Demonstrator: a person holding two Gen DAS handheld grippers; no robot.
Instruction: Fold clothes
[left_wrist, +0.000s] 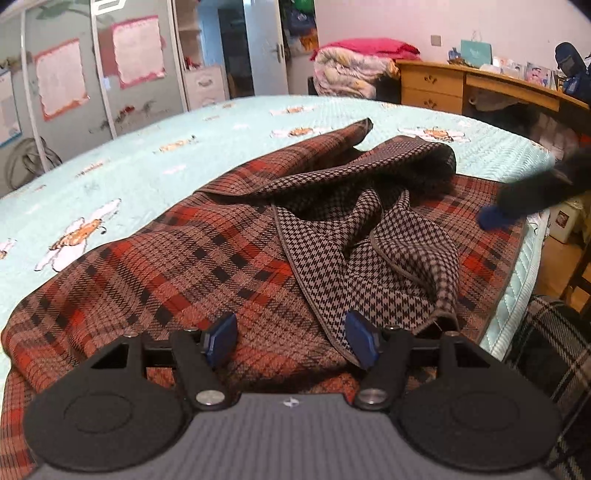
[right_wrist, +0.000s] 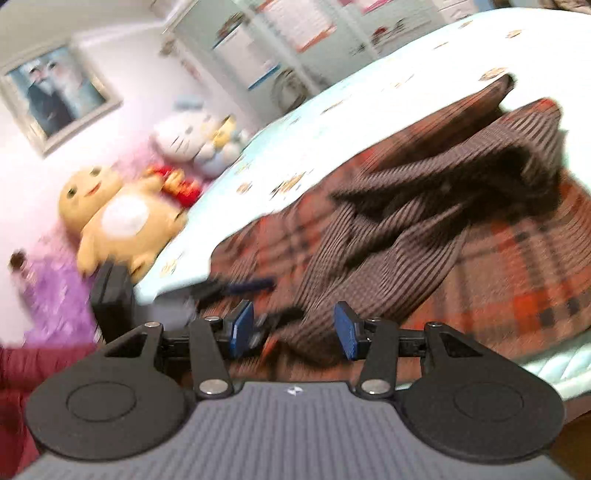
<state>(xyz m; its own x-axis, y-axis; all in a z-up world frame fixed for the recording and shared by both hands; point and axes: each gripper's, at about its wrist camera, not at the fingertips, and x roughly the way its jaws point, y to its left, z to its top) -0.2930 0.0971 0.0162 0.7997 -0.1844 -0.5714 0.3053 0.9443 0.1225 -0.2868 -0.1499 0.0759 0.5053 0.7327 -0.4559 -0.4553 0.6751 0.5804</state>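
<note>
Blue pads tip both grippers: the left gripper (left_wrist: 291, 339) hangs spread wide over the near hem, gripping nothing; the right gripper (right_wrist: 293, 330) gapes likewise. One garment (left_wrist: 229, 258), red plaid outside with houndstooth lining, lies rumpled on the pale blue bedspread (left_wrist: 122, 177). Three plush toys (right_wrist: 122, 218) sit at the bed's head, blurred. The right wrist view is smeared, so the cloth's detail is unclear.

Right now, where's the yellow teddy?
In the right wrist view the yellow teddy sits at the left, against the pink wall at the bed's edge, just below the white plush cat.
</note>
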